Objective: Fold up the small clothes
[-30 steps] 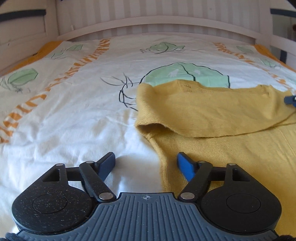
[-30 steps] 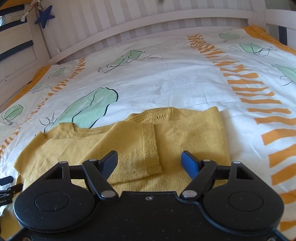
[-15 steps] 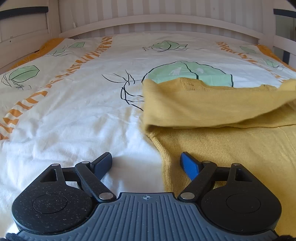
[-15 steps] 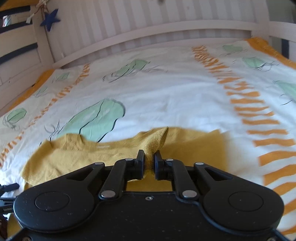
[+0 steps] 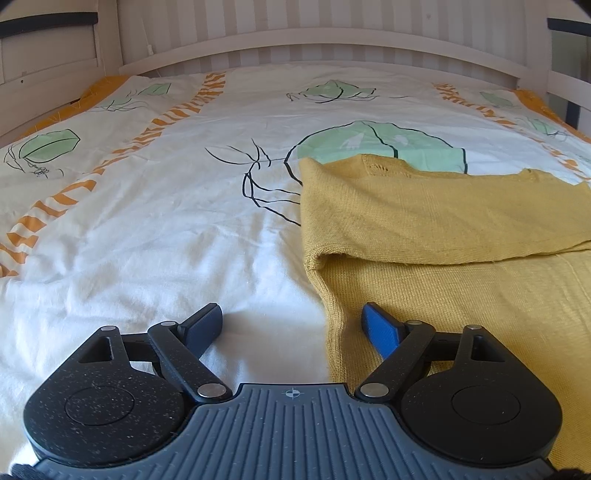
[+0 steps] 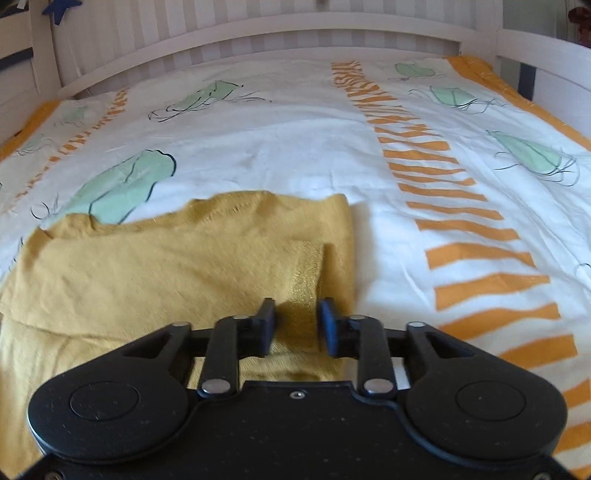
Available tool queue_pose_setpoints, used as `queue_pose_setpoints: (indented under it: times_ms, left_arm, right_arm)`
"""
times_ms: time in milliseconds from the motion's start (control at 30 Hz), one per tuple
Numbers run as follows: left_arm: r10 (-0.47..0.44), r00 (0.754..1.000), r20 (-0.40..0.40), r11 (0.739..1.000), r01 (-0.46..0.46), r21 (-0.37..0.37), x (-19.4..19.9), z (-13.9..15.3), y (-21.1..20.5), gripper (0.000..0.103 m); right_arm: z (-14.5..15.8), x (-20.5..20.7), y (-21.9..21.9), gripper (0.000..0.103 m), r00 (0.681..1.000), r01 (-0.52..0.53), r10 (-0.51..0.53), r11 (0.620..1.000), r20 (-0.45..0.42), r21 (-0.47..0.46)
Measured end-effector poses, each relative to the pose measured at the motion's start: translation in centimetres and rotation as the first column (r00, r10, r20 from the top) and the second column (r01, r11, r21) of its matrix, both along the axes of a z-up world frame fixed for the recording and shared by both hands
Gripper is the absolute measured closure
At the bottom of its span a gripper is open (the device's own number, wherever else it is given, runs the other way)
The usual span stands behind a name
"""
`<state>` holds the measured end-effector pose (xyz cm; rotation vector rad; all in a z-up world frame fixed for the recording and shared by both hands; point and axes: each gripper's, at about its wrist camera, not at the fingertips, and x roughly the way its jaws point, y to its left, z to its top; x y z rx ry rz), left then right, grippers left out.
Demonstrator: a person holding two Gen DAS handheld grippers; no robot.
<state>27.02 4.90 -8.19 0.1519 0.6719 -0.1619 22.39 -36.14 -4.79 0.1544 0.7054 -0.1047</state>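
Yellow sweater half-folded on the bedspread, my two claws low at its near end.

My left gripper is spread wide, straddling the sweater's left hem edge, one finger over bare sheet left of the sweater. My right gripper has fingers parted with a modest gap, over the sweater's near right corner beside a folded flap; whether cloth is touched I cannot tell. Right of the sweater lies open bedspread; beyond it, the white headboard.
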Motion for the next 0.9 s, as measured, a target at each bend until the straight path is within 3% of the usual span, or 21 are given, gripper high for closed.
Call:
queue_pose_setpoints:
  times_ms: [67, 200, 333, 633, 900]
  left_arm:
    - [0.000, 1.000, -0.001, 1.000, 0.000, 0.000, 0.0, 0.0, 0.0, 0.020]
    - [0.000, 1.000, -0.017, 1.000, 0.000, -0.002, 0.0, 0.2, 0.0, 0.020]
    - [0.003, 0.997, -0.083, 1.000, -0.004, -0.023, -0.7, 0.9, 0.5, 0.020]
    - [-0.058, 0.976, -0.210, 0.996, 0.042, -0.080, -7.7, 2.0, 2.8, 0.020]
    - [-0.111, 0.965, -0.237, 0.993, 0.098, -0.068, -13.8, 2.6, 3.6, 0.020]
  right_arm:
    - [0.1, -0.9, -0.1, 0.044, 1.000, 0.022, -0.022, 1.000, 0.000, -0.018]
    - [0.9, -3.5, -0.6, 0.042, 1.000, 0.029, -0.029, 1.000, 0.006, 0.011]
    - [1.6, -6.6, -0.7, 0.036, 1.000, 0.006, -0.006, 0.999, -0.003, 0.045]
    - [2.0, -14.1, -0.4, 0.027, 0.998, -0.032, 0.038, 0.991, -0.049, 0.128]
    - [1.4, -20.0, 0.5, 0.024, 0.989, -0.041, 0.070, 0.977, -0.134, 0.208]
